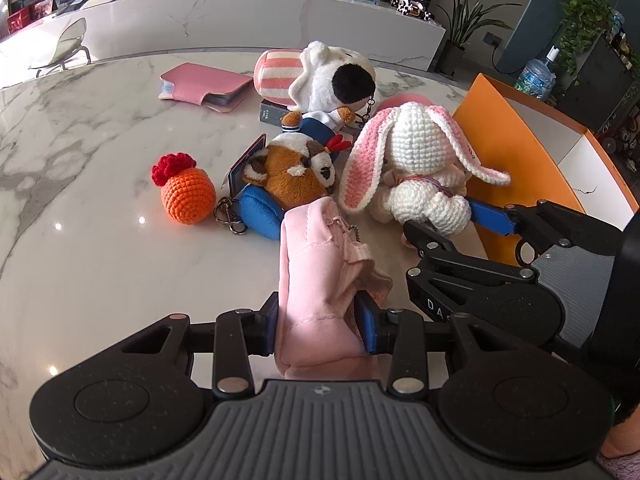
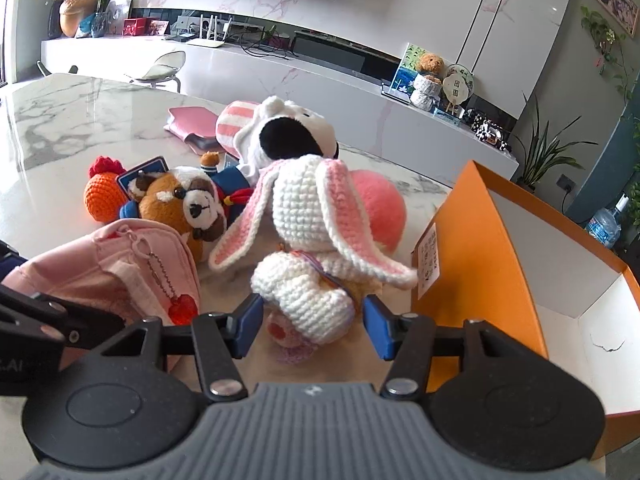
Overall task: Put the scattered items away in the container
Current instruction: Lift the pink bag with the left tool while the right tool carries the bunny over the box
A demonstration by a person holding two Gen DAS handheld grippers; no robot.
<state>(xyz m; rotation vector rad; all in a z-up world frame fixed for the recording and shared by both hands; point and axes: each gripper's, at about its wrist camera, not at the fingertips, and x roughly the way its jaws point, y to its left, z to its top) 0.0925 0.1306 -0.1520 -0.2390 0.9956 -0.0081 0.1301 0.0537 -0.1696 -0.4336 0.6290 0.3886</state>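
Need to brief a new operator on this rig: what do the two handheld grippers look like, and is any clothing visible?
Both the left gripper and right gripper match: matte black linkage arms with silver rivets, blue pads, two round black discs flanking a ribbed grey centre plate. White lettering marks one black arm. A pinkish sleeve shows at the left view's corner.

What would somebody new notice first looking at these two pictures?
Probably the white crocheted bunny with long pink-lined ears, sitting mid-table between the right gripper's blue fingers, which do not yet press on it. Next, the open orange box just to its right. Then the pink fabric pouch clamped in the left gripper, in front of the raccoon plush and orange crocheted carrot.
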